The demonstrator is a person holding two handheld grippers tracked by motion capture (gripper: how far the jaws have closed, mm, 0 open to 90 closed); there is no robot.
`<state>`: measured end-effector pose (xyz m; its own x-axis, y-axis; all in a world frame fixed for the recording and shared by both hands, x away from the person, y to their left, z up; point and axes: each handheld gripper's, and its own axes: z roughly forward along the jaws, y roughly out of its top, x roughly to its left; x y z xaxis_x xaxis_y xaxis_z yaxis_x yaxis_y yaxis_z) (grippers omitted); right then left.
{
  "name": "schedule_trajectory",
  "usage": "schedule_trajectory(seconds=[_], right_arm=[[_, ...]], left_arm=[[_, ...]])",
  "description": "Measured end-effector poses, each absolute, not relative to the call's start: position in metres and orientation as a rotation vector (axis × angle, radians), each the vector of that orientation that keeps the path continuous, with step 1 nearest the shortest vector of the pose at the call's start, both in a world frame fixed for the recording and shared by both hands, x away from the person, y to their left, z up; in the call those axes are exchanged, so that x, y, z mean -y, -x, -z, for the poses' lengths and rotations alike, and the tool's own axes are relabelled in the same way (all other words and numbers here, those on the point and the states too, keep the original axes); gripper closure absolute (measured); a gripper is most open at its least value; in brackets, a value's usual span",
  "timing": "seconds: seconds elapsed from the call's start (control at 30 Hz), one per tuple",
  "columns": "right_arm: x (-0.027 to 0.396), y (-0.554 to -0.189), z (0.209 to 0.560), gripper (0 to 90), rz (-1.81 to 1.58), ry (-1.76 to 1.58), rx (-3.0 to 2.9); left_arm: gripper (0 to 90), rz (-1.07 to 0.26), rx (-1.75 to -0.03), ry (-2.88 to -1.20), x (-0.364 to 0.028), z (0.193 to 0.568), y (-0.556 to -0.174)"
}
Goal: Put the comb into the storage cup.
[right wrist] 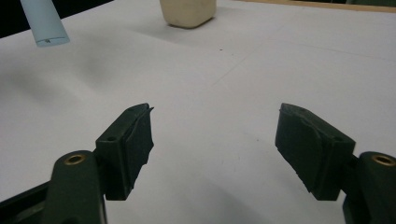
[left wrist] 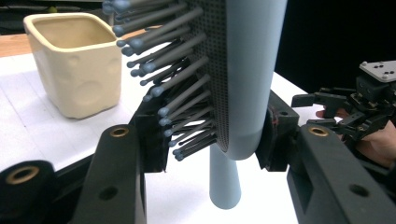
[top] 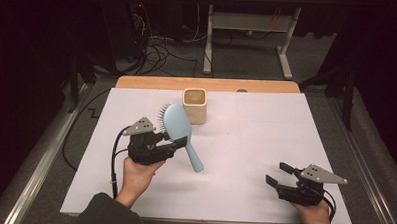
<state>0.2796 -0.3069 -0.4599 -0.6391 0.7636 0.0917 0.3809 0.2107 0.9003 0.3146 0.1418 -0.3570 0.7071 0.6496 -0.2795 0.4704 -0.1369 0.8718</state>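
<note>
Left gripper [top: 179, 143] clamps the blue hairbrush [top: 178, 125] by its head, handle hanging toward five o'clock, cream cup [top: 194, 105] at one o'clock just beyond. Right gripper [top: 279, 174] idles wide, nothing between its jaws.

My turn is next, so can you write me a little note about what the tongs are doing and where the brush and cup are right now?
Left tongs: shut on the blue hairbrush, gripping its head, bristles on one side, handle hanging down above the table.
Right tongs: open, holding nothing, low over the white table cover.
Cream cup: upright at the back of the table, nothing visible inside.
Done: brush picked up.
Left: probably putting the brush into the cup.
</note>
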Motion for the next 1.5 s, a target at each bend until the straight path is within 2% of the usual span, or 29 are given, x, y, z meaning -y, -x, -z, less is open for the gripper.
schedule_trajectory(seconds=[1.5], right_arm=[[0.310, -0.277, 0.462, 27.3, -1.401, -1.128, -2.112]], left_arm=[[53.6, -0.316, -0.972, -1.779, -0.151, 0.331, -0.368]])
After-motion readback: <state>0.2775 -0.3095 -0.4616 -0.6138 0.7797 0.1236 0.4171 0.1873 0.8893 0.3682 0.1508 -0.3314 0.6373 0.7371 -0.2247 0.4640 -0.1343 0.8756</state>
